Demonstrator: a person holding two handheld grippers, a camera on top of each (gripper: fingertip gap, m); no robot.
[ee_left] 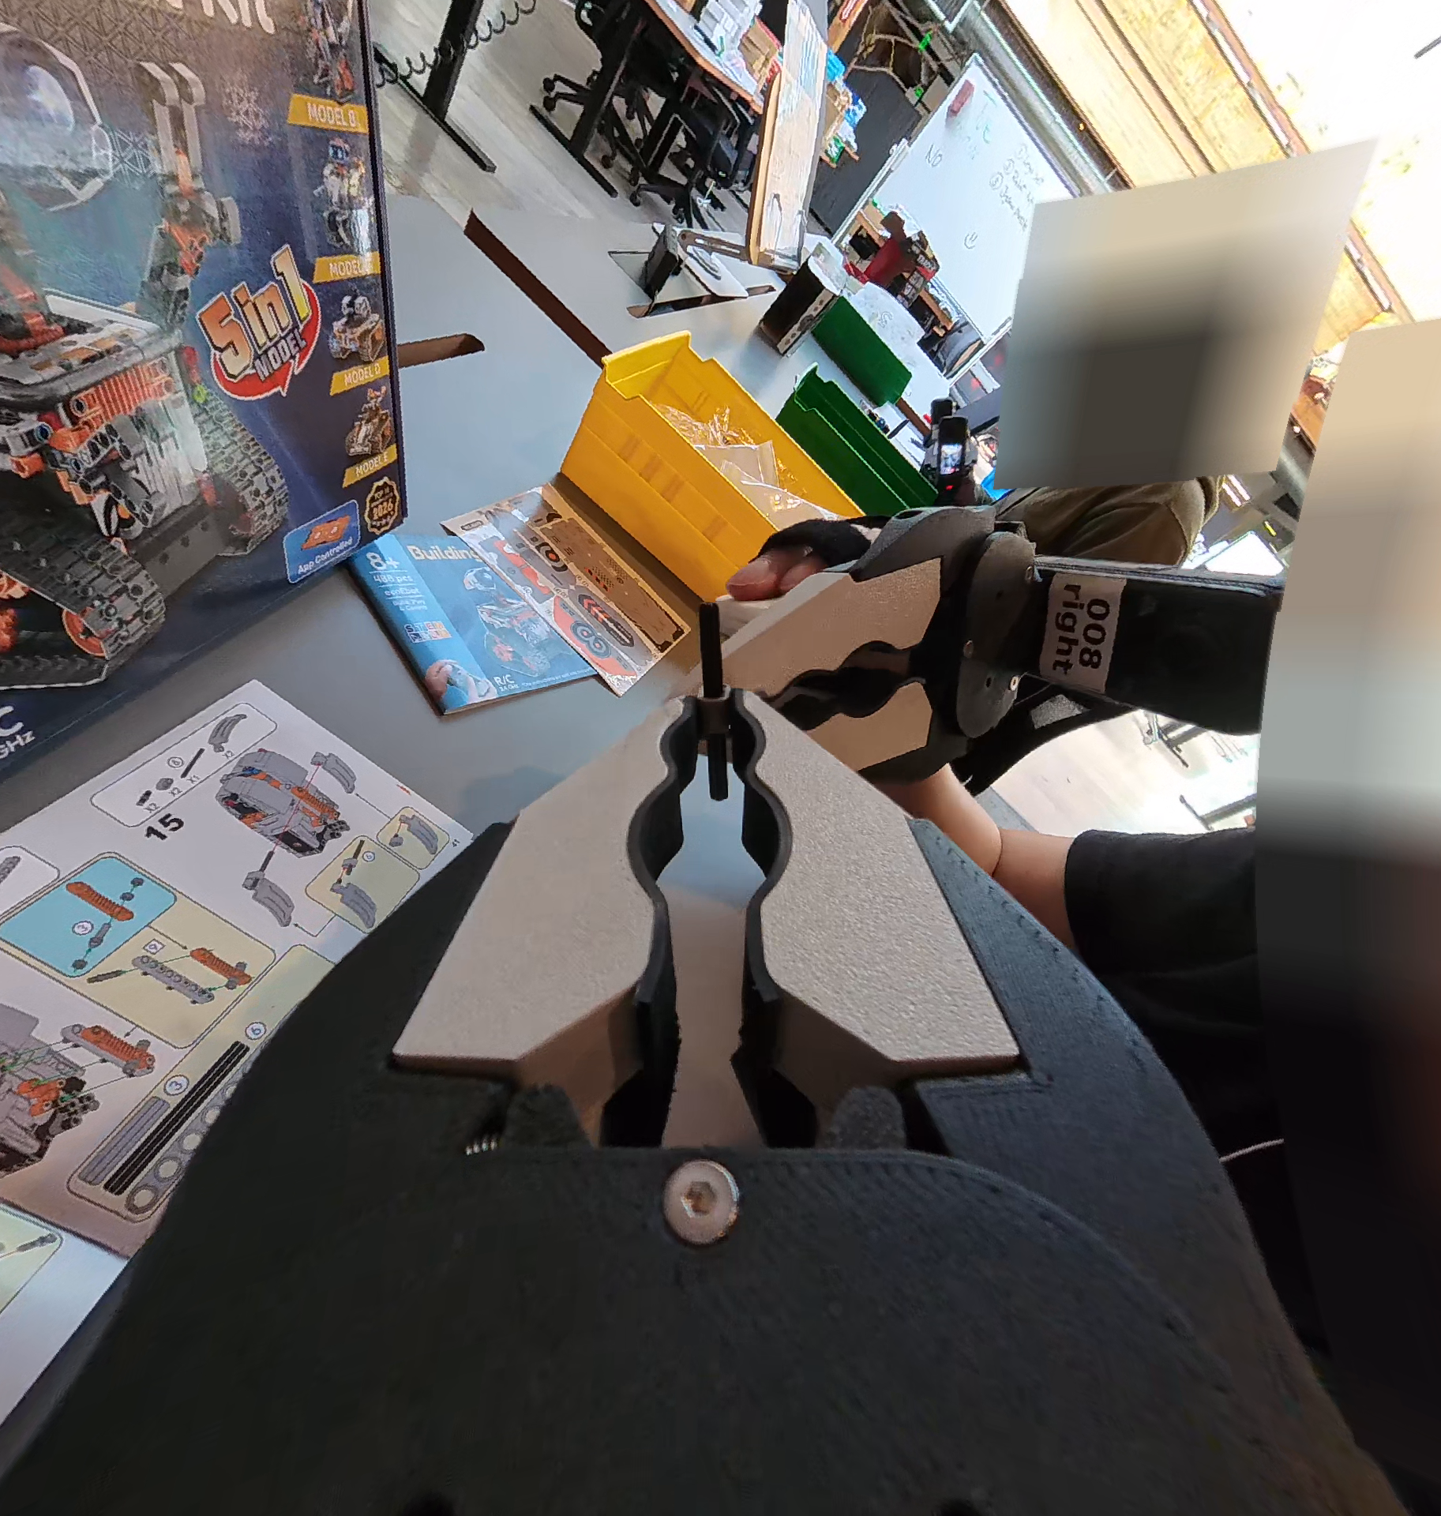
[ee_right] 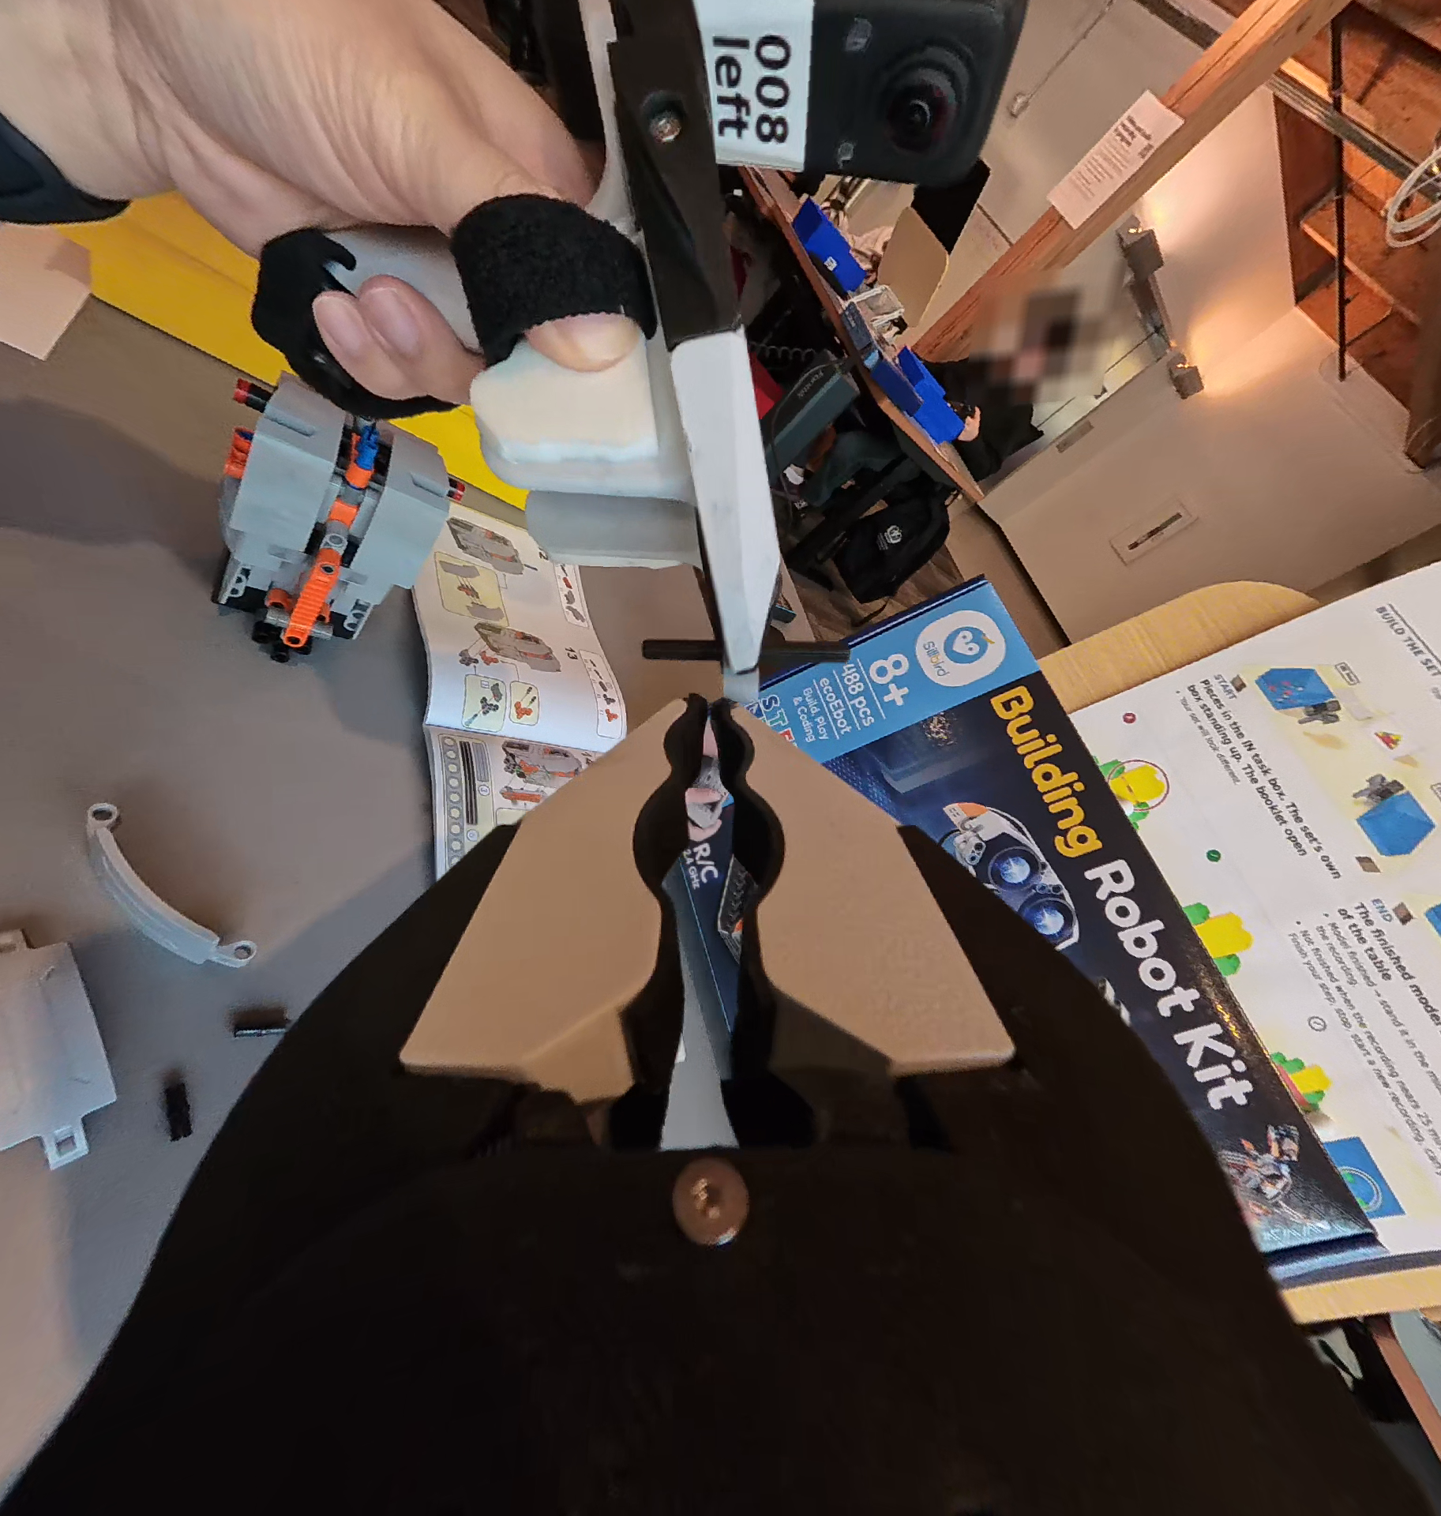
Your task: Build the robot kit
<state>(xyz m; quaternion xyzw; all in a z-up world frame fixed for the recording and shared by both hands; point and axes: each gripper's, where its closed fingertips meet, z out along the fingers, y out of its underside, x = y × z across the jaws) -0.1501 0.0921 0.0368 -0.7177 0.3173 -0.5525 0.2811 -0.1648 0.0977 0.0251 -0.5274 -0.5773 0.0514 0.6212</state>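
Observation:
My left gripper (ee_left: 713,710) is shut on a thin black axle (ee_left: 710,648) that stands upright between its tips, with a small dark bush on it at the pinch. In the right wrist view the axle (ee_right: 676,650) lies crosswise in the left gripper (ee_right: 737,656), which comes down from above. My right gripper (ee_right: 710,704) is shut with its tips right against the left gripper's tip; I see nothing between them. It comes in from the right in the left wrist view (ee_left: 733,664). Both are held above the grey table (ee_right: 85,697).
A partly built grey and orange model (ee_right: 331,517) stands at the left. A curved grey panel (ee_right: 159,894), a flat grey plate (ee_right: 36,1042) and two black pins (ee_right: 177,1111) lie nearby. An open instruction booklet (ee_left: 167,902), the kit box (ee_left: 167,328), a yellow bin (ee_left: 684,459) and green bins (ee_left: 848,435) surround them. Left and right tips are no more than a few centimetres apart.

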